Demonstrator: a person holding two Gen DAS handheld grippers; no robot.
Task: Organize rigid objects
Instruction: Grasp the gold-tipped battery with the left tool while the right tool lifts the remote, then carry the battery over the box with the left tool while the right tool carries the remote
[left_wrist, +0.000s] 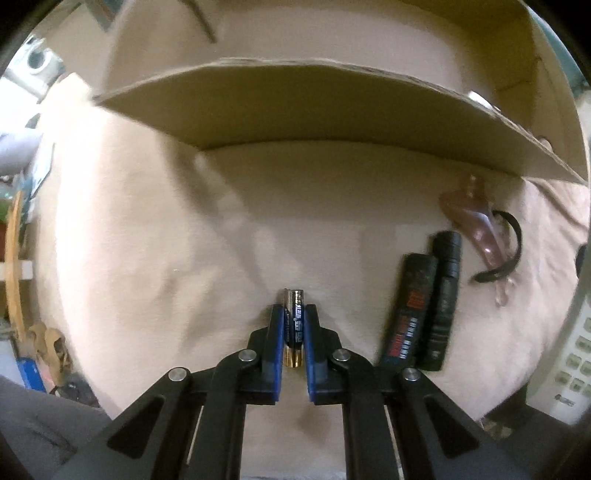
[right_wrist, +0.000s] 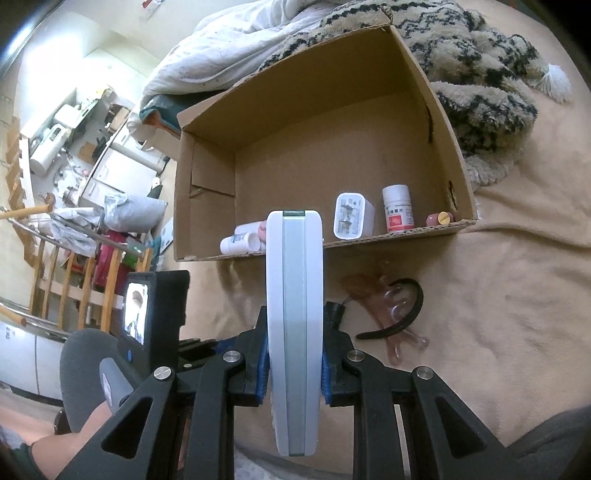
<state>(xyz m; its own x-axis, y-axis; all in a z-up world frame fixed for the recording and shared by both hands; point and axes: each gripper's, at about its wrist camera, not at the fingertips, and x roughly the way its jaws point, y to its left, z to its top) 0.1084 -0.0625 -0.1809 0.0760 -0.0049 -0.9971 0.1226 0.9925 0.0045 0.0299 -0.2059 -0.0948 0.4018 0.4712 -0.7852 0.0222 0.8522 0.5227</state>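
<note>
Dim, soft indoor light, blurred left view (heavy fisheye warping at the edges).

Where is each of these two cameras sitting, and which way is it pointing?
Left wrist: on the left gripper, looking low across the bed at the cardboard box; its fingers clamp a battery.
Right wrist: on the right gripper, looking down into the box; it grips a white remote; a knee shows.
Shared: box, hair clip.

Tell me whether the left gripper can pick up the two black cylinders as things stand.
Probably not yet: the left gripper is shut on a battery. The black cylinders lie unobstructed on the blanket to its right, so only its load stands in the way.
</note>
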